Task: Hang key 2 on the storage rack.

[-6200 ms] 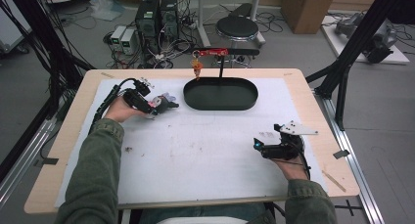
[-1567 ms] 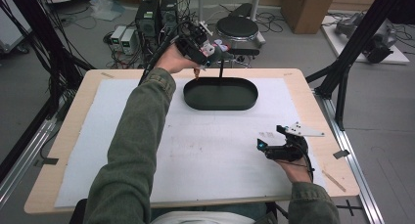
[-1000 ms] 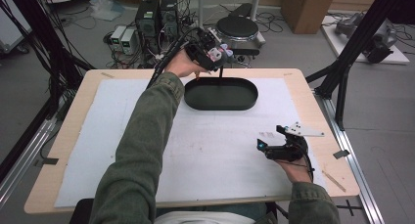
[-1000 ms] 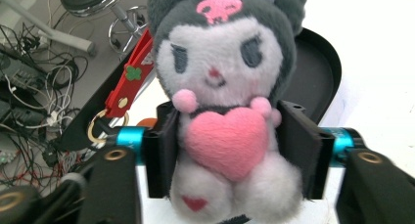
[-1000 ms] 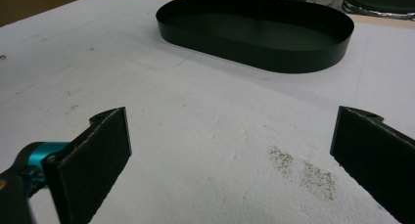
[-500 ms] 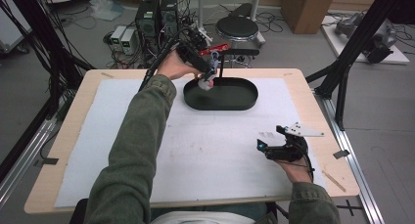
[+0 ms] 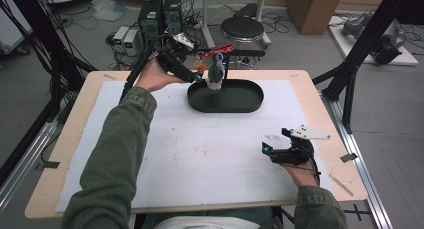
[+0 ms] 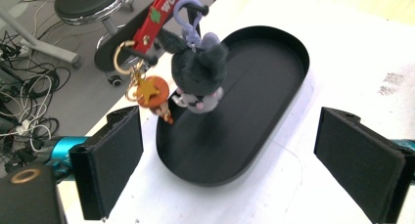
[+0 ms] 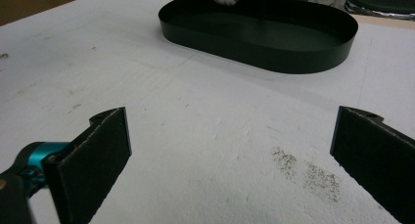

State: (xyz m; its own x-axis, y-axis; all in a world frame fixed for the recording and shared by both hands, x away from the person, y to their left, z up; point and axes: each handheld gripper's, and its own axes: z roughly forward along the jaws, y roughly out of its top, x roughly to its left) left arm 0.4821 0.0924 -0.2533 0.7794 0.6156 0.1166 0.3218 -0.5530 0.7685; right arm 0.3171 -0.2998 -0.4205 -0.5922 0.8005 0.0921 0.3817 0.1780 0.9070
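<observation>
A grey plush keychain (image 7: 215, 75) hangs by a lavender clip from the red bar (image 7: 216, 51) of a small stand over the black oval tray (image 7: 250, 101). An orange star charm (image 7: 200, 66) dangles beside it. My left gripper (image 7: 196, 78) sits just left of the plush; its jaws have just been opening and nothing is between them. In the left gripper view the plush (image 8: 198, 82), the charm (image 8: 149, 94) and the tray (image 8: 274, 62) lie beyond my open left gripper (image 8: 232, 121). My right gripper (image 7: 265, 148) rests open on the white mat, and the right gripper view (image 9: 230, 116) confirms it holds nothing.
A white mat (image 7: 190, 154) covers the wooden table. The stand's black post (image 7: 226, 69) rises at the tray's far rim. A black stool (image 7: 242, 26), computer boxes and cables sit on the floor beyond the table. The tray (image 9: 303, 53) lies ahead of the right gripper.
My left gripper let go of the plush, which now hangs from the red bar. Its jaws opened and the hand drew back to the left. The right hand stayed put.
</observation>
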